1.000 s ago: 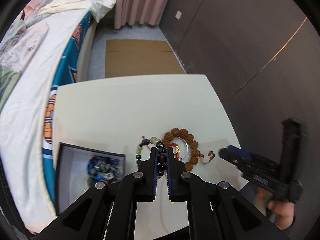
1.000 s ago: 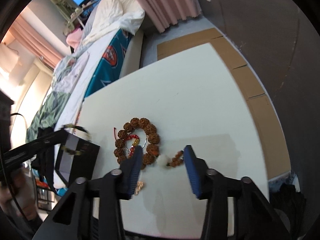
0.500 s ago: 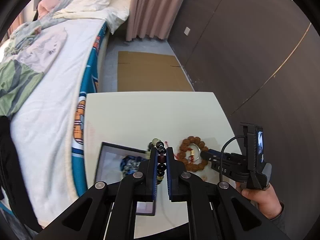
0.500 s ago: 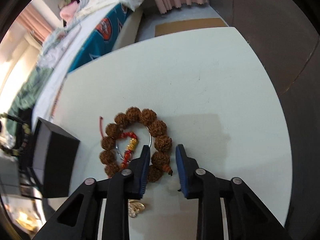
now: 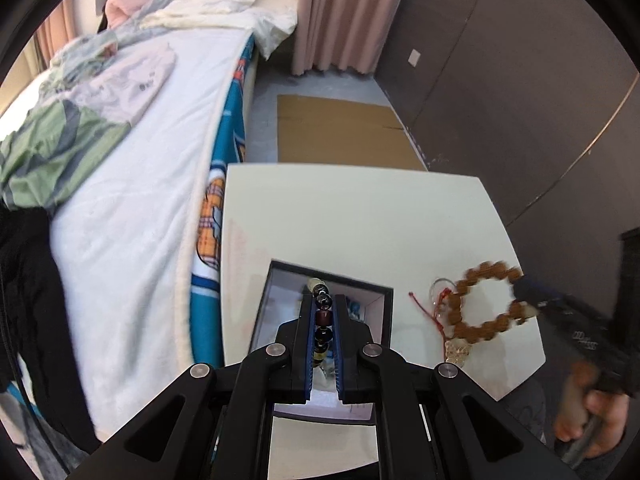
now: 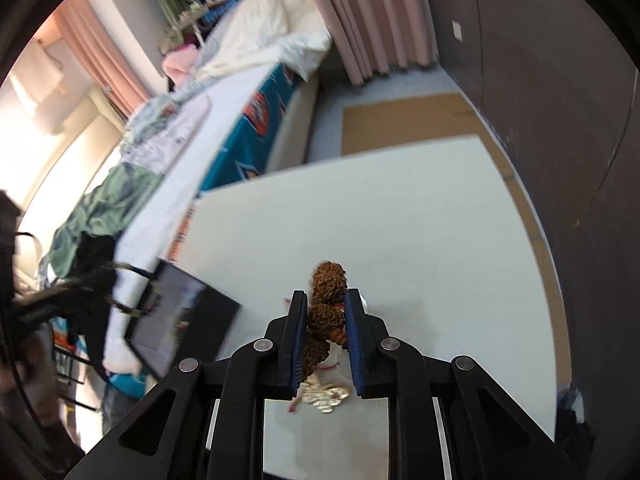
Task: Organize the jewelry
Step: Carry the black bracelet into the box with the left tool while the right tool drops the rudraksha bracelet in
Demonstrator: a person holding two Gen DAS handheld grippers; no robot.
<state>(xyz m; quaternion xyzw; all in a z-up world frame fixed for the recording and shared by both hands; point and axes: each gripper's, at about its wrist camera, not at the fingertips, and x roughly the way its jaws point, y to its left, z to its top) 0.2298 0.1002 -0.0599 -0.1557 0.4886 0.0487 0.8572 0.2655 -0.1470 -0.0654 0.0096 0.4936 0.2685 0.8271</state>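
left hand-held gripper (image 5: 323, 320): clenched on a dark beaded bracelet (image 5: 322, 322), the beads lined up between the blue pads. it hangs directly above an open black jewelry box (image 5: 262, 316) with a pale lining, standing near the bed-side edge of the white tabletop (image 5: 352, 216). something blue lies inside the box, mostly hidden by the jaws; what it is cannot be told.

right hand-held gripper (image 6: 326, 320): its jaws have just been closing and are now clamped on a brown rough-bead bracelet (image 6: 326, 304).

what the left wrist view alone shows: the brown bracelet as a full ring, gripped at one side by the right tool's tip, blurred. beside it are a red cord (image 5: 426, 308) and a gold charm (image 5: 458, 350); whether these touch the tabletop cannot be told. a hand (image 5: 592, 412) holding the right tool appears at the lower right. the box interior is visible only here.

what the right wrist view alone shows: the brown beads close up, stacked between the pads, with the gold charm below them over the tabletop. the box appears from its dark outer side at the left, with the left tool and its bracelet a blur above it.

surroundings, both views: a bed (image 5: 132, 184) alongside the tabletop, pink curtains (image 5: 340, 16), flattened cardboard (image 5: 340, 128) on the floor, dark wall panels (image 5: 500, 80).
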